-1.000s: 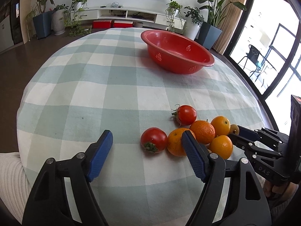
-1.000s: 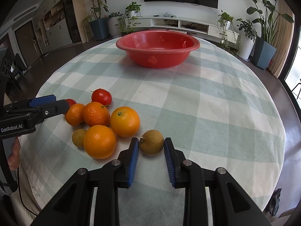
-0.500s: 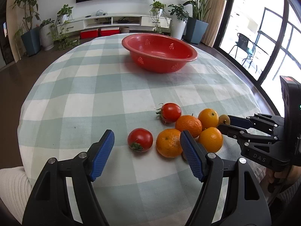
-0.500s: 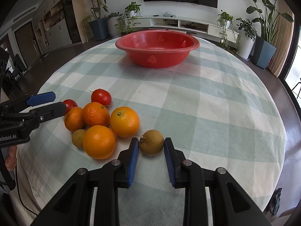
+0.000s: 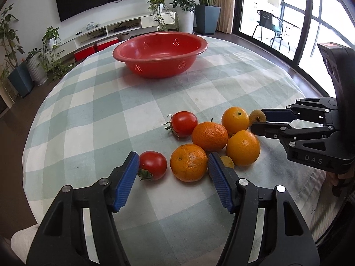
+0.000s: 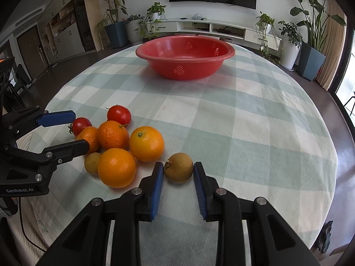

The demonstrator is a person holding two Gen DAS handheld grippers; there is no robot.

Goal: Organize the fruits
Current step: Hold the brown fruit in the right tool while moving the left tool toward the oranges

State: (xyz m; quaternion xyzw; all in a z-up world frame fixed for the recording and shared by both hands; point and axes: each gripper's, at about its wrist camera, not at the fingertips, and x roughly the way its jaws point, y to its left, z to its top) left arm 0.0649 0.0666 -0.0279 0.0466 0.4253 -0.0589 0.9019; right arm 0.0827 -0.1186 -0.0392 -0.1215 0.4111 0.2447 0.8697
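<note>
- The left tongs (image 5: 173, 173) are closing; a tomato (image 5: 153, 165) and a bumpy orange (image 5: 188, 163) sit between the blue pads (image 5: 126, 177); the pads do not press on them yet.
- The right tongs (image 6: 178, 175) are at their tightest and pinch a small brown fruit (image 6: 179, 167), one pad on each side; the fruit rests on the cloth.
- The other fruits lie in a close bunch on the near side of the round surface (image 6: 255, 133): a second tomato (image 6: 119, 114), three more oranges, with the big front one (image 6: 117, 167) and the smooth one (image 6: 146, 143) touching, and a little yellow-brown fruit (image 6: 92, 163) tucked beside the big one.
- The red bowl (image 6: 185, 56) stands on the far side, well apart from the fruits; I see nothing inside it.
- Between the bunch and the bowl the checked cloth is bare, so there is a lot of open room there; the right half of the surface is bare too.
- The bunch is near the front edge on the left side; the cloth hangs over that edge.
- The floor (image 6: 339, 119) around the surface is dark wood.
</note>
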